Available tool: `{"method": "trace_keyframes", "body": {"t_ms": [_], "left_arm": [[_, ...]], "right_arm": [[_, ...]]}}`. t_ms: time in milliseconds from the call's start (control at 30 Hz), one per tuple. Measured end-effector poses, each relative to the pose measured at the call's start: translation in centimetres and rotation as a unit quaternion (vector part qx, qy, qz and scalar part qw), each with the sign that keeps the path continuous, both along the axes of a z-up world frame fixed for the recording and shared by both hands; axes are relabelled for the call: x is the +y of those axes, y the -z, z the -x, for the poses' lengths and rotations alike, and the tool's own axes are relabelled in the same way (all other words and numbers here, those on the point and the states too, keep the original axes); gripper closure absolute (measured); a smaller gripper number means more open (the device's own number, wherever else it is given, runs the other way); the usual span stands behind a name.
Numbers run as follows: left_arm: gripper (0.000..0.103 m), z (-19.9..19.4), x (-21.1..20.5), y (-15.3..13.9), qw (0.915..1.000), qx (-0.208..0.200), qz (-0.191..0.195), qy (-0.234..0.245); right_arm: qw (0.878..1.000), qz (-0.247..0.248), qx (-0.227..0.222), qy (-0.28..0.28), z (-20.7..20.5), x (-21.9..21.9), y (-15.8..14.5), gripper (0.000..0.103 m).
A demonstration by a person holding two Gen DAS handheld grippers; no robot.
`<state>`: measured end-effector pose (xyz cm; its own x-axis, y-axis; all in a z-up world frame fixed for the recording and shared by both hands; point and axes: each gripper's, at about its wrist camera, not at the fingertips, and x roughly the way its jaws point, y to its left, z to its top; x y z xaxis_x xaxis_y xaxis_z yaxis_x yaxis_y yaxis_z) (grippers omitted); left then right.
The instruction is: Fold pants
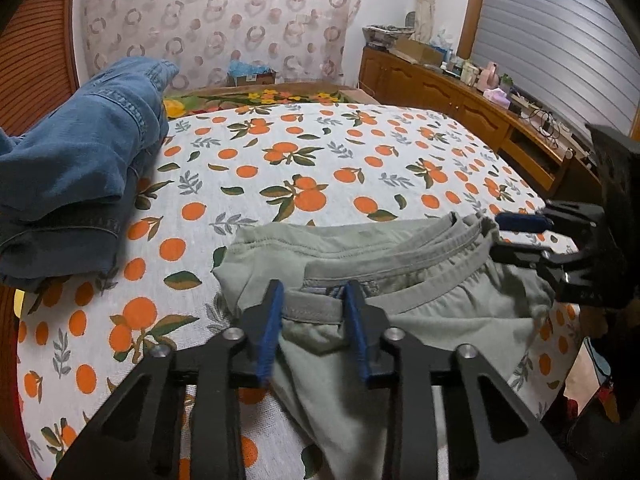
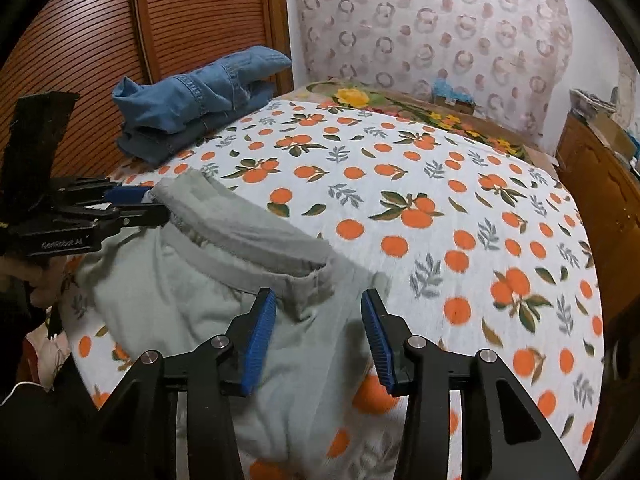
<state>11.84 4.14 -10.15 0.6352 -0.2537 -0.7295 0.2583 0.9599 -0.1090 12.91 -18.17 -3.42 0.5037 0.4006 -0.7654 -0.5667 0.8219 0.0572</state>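
Note:
Pale green pants (image 1: pixel 400 272) lie on the orange-print bed sheet (image 1: pixel 304 152), waistband up and away from me. My left gripper (image 1: pixel 314 292) has its blue pads around the waistband's left end; the cloth fills the narrow gap. In the right wrist view the left gripper (image 2: pixel 154 204) looks closed on that waistband corner (image 2: pixel 176 196). My right gripper (image 2: pixel 320 304) is open, pads wide apart over the pants (image 2: pixel 208 292) at the waistband's right end, gripping nothing. In the left wrist view the right gripper (image 1: pixel 516 236) sits by the waistband.
Folded blue denim clothes (image 1: pixel 76 168) are stacked at the bed's far left, also visible in the right wrist view (image 2: pixel 200 100). A wooden cabinet (image 1: pixel 460 96) with clutter runs along the right. A slatted wooden door (image 2: pixel 140 40) stands behind the denim.

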Motion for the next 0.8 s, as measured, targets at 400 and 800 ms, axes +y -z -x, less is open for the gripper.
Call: {"method": "trace_keyframes", "body": {"t_ms": [400,800], "left_arm": [[0.092,0.9,0.3,-3.1,0.998,-0.055,0.031,-0.007],[0.073,0.5,0.2,-2.0,0.9993,-0.028,-0.005,-0.022]], "right_arm": [[0.997,-0.069,-0.041,0.005,-0.2,-0.9,-2.1,0.095],[0.999,-0.001,-0.005,0.051,-3.0,1.3,1.1,0.095]]}}
